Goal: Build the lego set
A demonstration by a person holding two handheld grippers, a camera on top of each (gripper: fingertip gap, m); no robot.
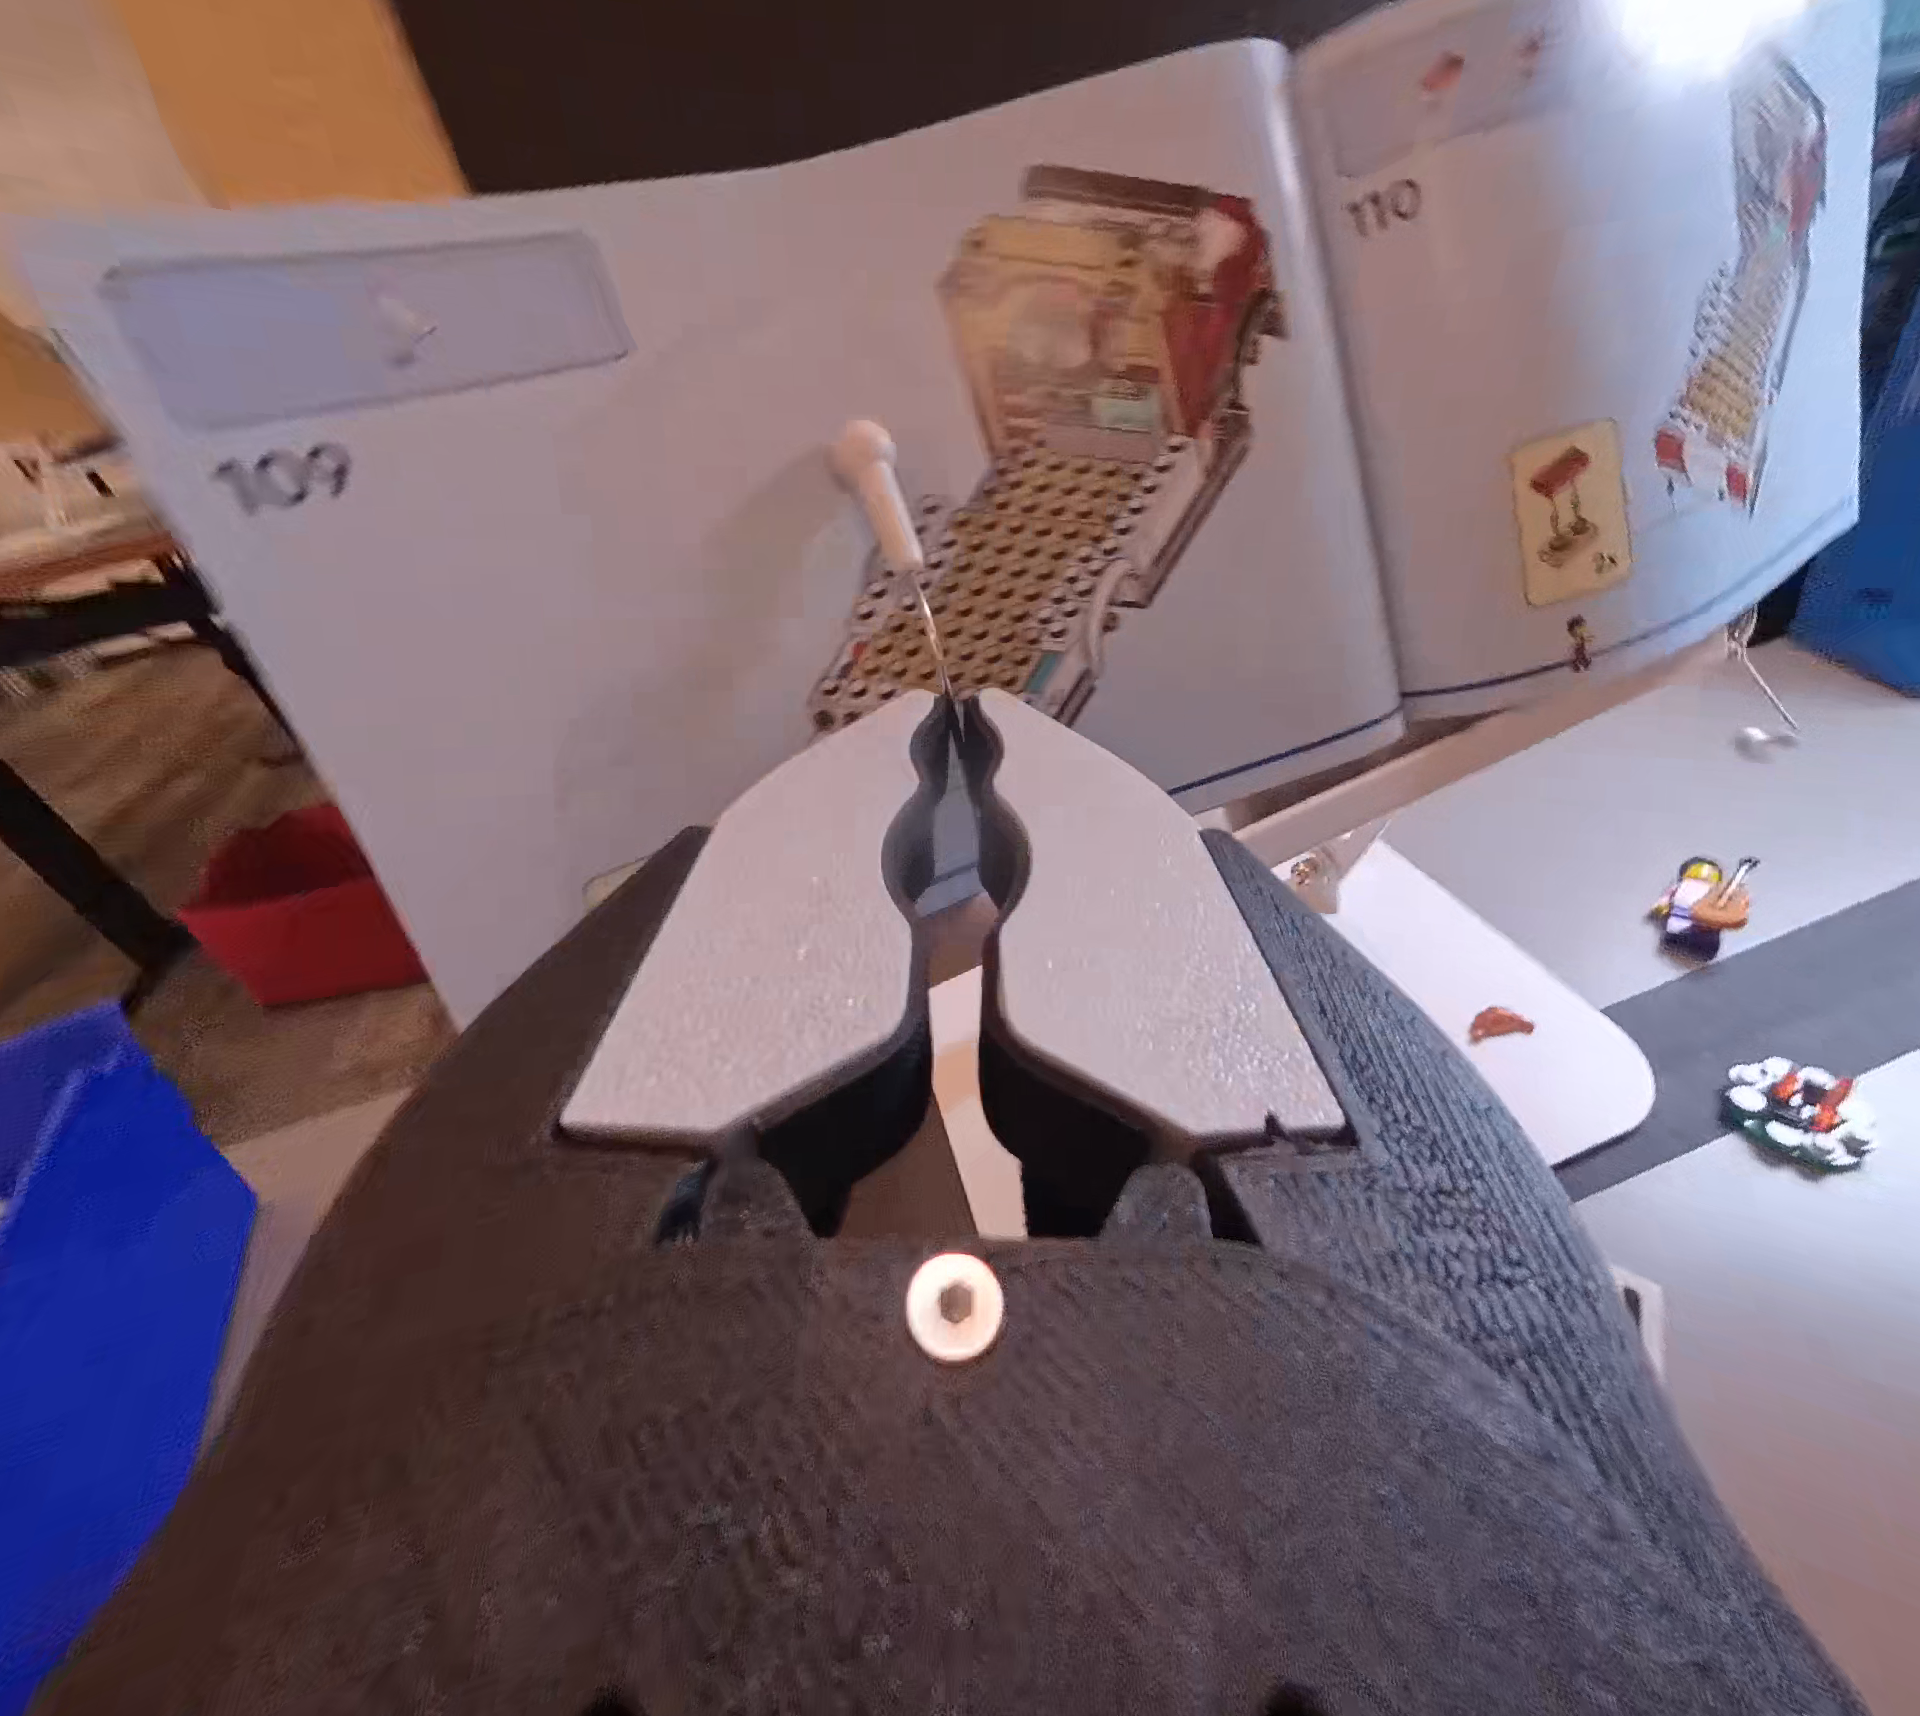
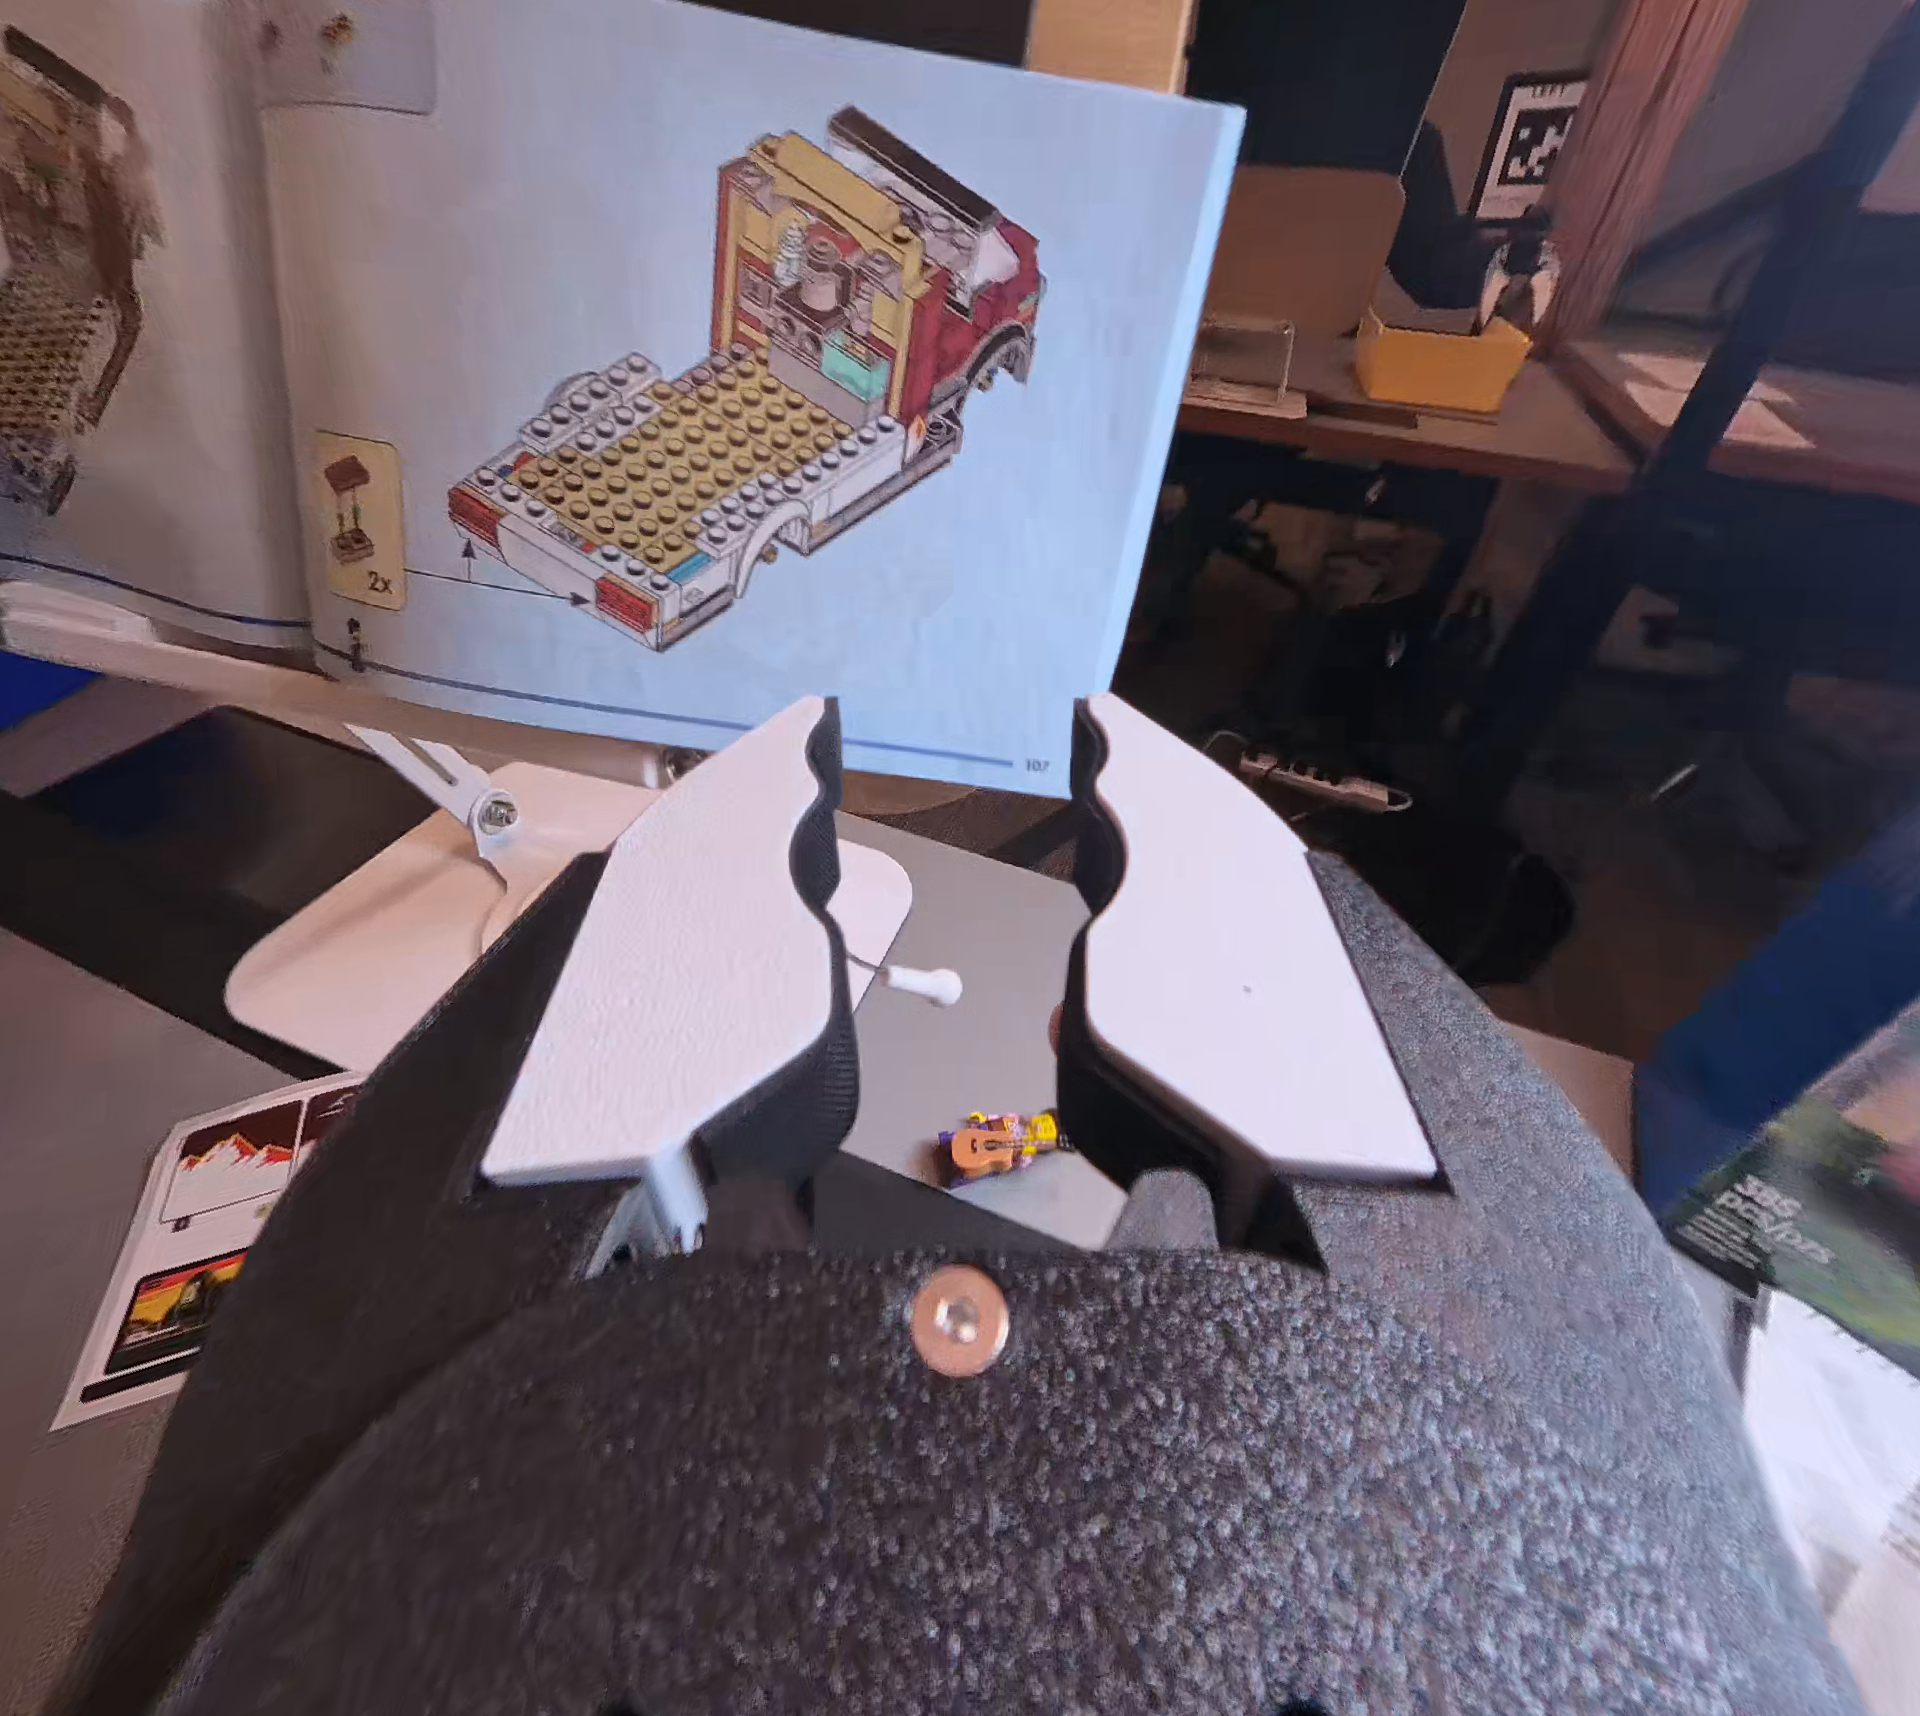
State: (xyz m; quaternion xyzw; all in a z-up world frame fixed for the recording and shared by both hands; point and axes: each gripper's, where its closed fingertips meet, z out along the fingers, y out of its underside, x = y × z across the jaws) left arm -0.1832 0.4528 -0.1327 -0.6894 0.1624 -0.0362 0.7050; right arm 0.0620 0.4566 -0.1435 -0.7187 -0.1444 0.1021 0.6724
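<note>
My left gripper (image 1: 956, 716) is shut on the thin wire end of a small white stick-shaped lego piece (image 1: 873, 487), which it holds up in front of the open instruction booklet (image 1: 675, 419). My right gripper (image 2: 956, 726) is open and empty, raised before the booklet's right page (image 2: 727, 378). Between its fingers, farther off, I see the same white piece (image 2: 923, 983) and a minifigure with a guitar (image 2: 997, 1141) lying on the table. That minifigure also shows in the left wrist view (image 1: 1704, 908). The left gripper itself is hidden in the right wrist view.
The booklet rests on a white stand (image 2: 416, 918). A small brown piece (image 1: 1501, 1024) and a small campfire build (image 1: 1797, 1110) lie on the table to the right. A sticker sheet (image 2: 197, 1251) lies at the left. A red bin (image 1: 301, 918) and a blue bin (image 1: 94, 1251) stand to the left. The left gripper's tips are roughly 25 cm from the right gripper's.
</note>
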